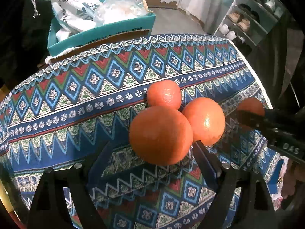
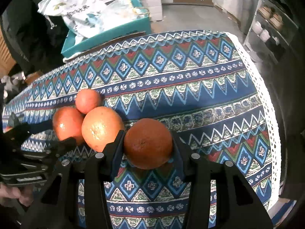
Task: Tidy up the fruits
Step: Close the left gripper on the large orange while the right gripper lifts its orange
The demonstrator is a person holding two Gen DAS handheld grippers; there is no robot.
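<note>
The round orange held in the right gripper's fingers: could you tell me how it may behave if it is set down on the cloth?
The round orange would probably roll, being a near sphere on flat patterned cloth. Its glossy peel might slip between the right gripper fingers. It looks firm, so likely not fragile.

My right gripper (image 2: 147,143) points steeply downward, jaws clamped on an orange (image 2: 148,143). My left gripper (image 1: 152,148) tilts downward too, jaws spread wide, pressing on nothing.

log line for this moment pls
right gripper: shut on orange | left gripper: open at nearest orange | tablecloth: three oranges clustered
</note>
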